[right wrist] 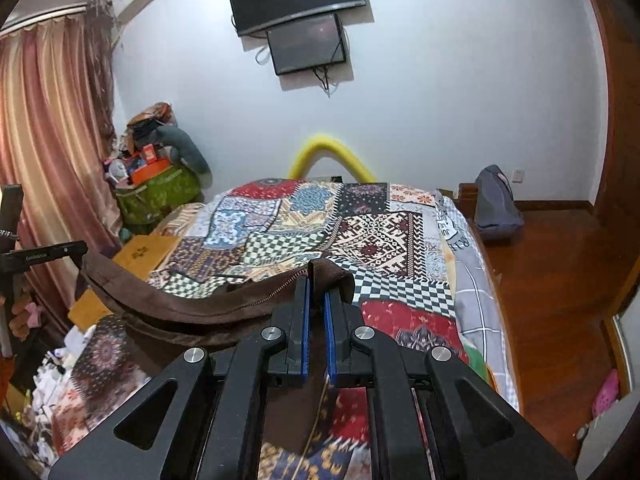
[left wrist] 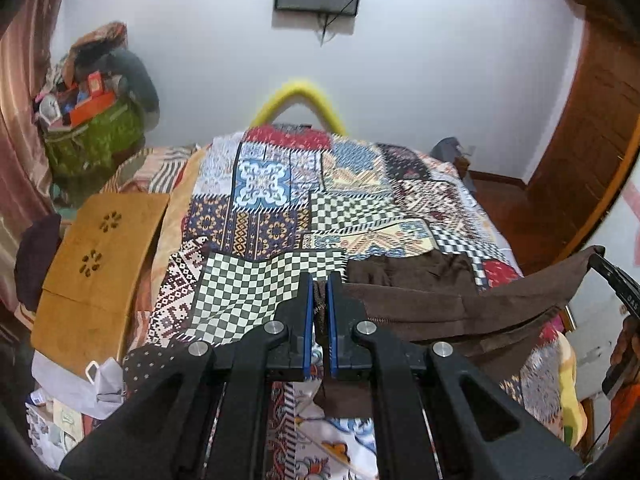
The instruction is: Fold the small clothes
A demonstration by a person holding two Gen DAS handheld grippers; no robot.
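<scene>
Left wrist view showed the left tongs (left wrist: 319, 300) clamped on one end of a brown garment (left wrist: 420, 304), which hung stretched across to the right tongs (right wrist: 317, 300), clamped on its other end, above the near part of a bed (left wrist: 280, 208) with a patchwork cover. The cloth looked soft, light and limp, sagging between the grips, so its corners or zip edge seemed the best places to hold. Beyond lay a wooden board (left wrist: 100, 264) at the bedside, a pink curtain (right wrist: 44, 140), and two screens (right wrist: 300, 12) on the white far wall.
</scene>
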